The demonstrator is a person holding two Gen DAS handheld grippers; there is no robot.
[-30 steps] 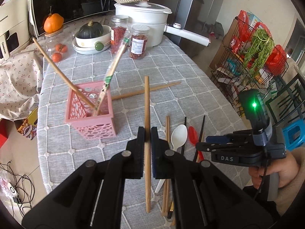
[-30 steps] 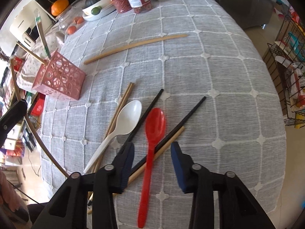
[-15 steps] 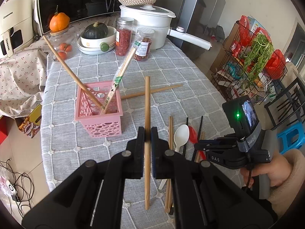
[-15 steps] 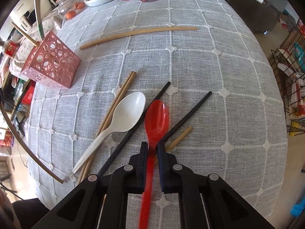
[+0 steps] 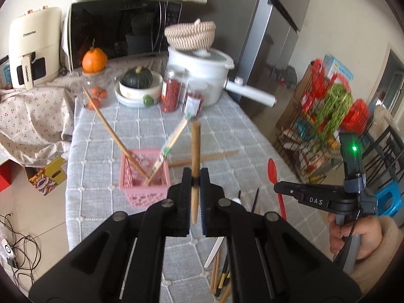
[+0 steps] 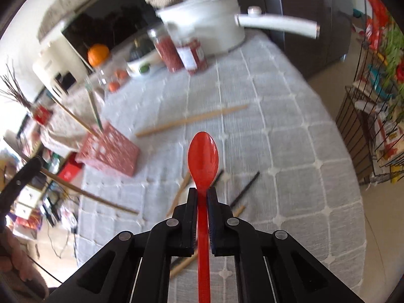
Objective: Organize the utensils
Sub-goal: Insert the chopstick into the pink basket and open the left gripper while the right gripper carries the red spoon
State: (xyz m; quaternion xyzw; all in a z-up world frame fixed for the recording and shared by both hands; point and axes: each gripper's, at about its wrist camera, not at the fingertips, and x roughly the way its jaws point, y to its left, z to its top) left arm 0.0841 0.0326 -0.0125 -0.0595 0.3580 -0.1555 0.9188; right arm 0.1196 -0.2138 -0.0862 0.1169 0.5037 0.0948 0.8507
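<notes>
Red spoon (image 6: 203, 156), clamped at the neck by the closed jaws of the right gripper (image 6: 202, 192), bowl pointing forward and lifted clear of the surface (image 6: 290, 116); its handle runs back between the jaws to the lower frame edge. In the left wrist view the same spoon (image 5: 274, 176) shows side-on, held up in the air to the right of the left gripper (image 5: 195, 180). The left jaws are shut on a wooden chopstick (image 5: 195, 151), which tilts up and away above the cloth.

Pink basket (image 5: 144, 176), just left of the left gripper, already holding one bare chopstick (image 5: 113, 136) and a wrapped pair (image 5: 174, 139), both leaning outward over its rim. One wooden chopstick (image 6: 192, 121) lies flat beyond the basket, apart from it. Remaining sticks, black and wooden, lie in a loose cluster (image 6: 242, 189) under the right gripper.

Open cloth lies between basket and far clutter: jars (image 5: 171, 93), a bowl with a squash (image 5: 138, 85) and a white pot (image 5: 202, 73) line the far edge. The surface's right edge drops to the floor beside a wire rack (image 5: 323, 136).

Only the left wrist view shows the person's hand (image 5: 353, 237) on the right gripper's grip; only the right wrist view shows the spoon's bowl face-on.
</notes>
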